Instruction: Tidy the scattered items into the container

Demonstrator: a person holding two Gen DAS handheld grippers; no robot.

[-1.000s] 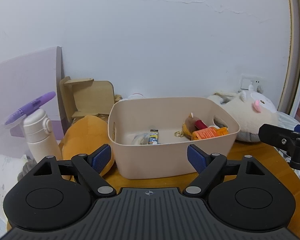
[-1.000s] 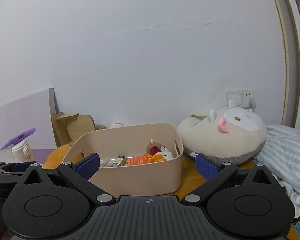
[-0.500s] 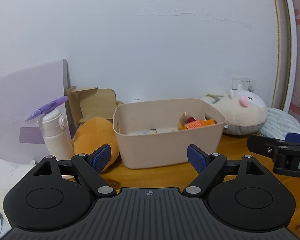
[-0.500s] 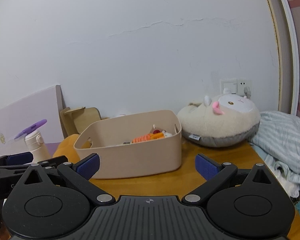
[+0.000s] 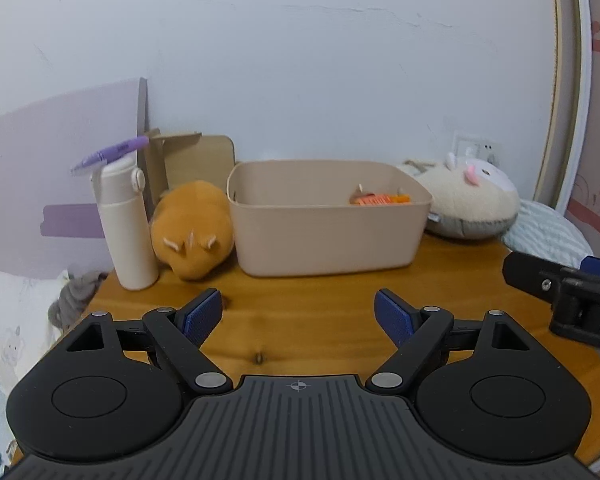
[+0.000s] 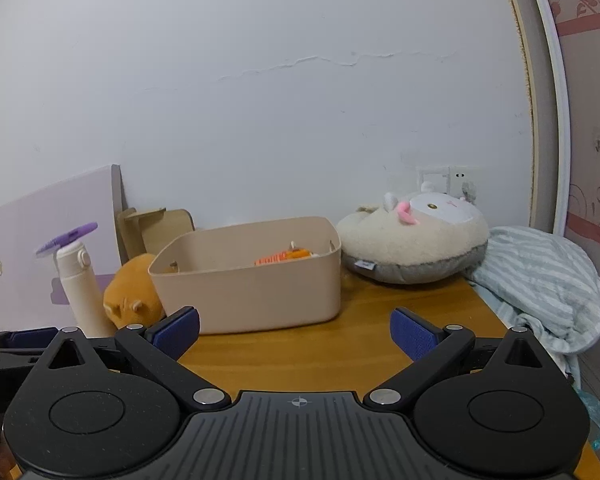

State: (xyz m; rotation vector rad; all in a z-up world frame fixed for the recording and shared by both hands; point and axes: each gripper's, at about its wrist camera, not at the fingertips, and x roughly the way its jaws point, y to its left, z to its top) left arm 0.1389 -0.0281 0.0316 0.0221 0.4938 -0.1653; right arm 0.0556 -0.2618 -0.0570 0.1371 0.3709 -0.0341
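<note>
A beige plastic bin [image 5: 324, 232] [image 6: 256, 284] stands at the back of the wooden table [image 5: 300, 332] [image 6: 300, 356]. Over its rim show an orange packet [image 5: 376, 199] [image 6: 278, 258] and bits of other small items. My left gripper [image 5: 298, 316] hovers over the table well in front of the bin, open, with nothing between its blue pads. My right gripper [image 6: 296, 334] is also open and empty, in front of the bin's right half. Part of the right gripper [image 5: 568, 292] shows at the right edge of the left wrist view.
Left of the bin lie an orange plush [image 5: 194, 232] [image 6: 132, 296] and a white bottle [image 5: 124, 224] [image 6: 80, 284] with a purple pen [image 5: 110, 155] on top. A cream plush [image 5: 472, 200] [image 6: 416, 240] and striped cloth [image 6: 540, 280] sit to the right. Wooden pieces [image 5: 192, 160] lean on the wall.
Both grippers have drawn back from the bin, which now looks smaller and farther away, with more bare table in front. Both stay open and empty.
</note>
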